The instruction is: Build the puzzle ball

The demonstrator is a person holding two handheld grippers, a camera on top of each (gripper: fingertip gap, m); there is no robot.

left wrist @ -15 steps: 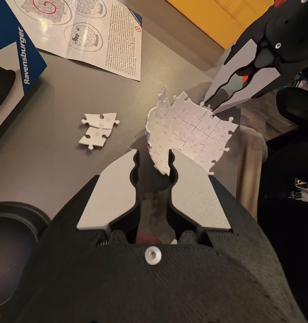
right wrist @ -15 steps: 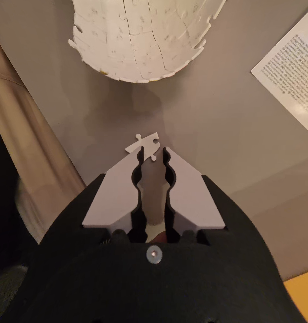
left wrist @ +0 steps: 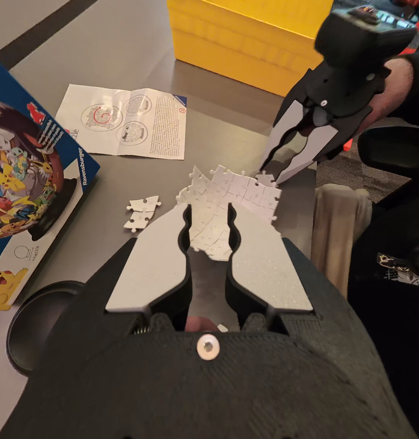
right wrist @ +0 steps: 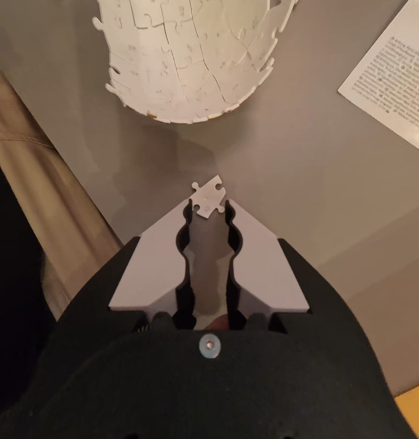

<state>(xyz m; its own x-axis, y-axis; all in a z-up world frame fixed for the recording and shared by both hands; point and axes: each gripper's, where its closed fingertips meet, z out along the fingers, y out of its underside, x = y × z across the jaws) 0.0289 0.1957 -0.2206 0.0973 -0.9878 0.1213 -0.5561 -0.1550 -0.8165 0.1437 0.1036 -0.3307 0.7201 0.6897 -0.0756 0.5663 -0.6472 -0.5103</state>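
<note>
Right wrist view: right gripper (right wrist: 208,204) sits low over the grey table (right wrist: 310,190), jaws narrowly parted with a loose white piece (right wrist: 209,198) between the tips — can't tell if the tips actually bear on it or just frame it. The half-built puzzle shell (right wrist: 187,61) lies ahead, apart from the piece, curved, blank side showing.

Left wrist view: left gripper (left wrist: 209,207) has jaws parted to a moderate gap, straddling the near rim of the shell (left wrist: 227,202), gripping nothing I can confirm.

Risks:
- The piece is thin and lies flat, so a pinch on its edge may skid or flick it off the table edge close by.
- It sits skewed between the tips; lifted that way, the tabs won't line up.
- Unbraced shell — pressing in may pop seams or roll it.

A small joined cluster (left wrist: 142,212) waits near the box (left wrist: 37,190).
</note>
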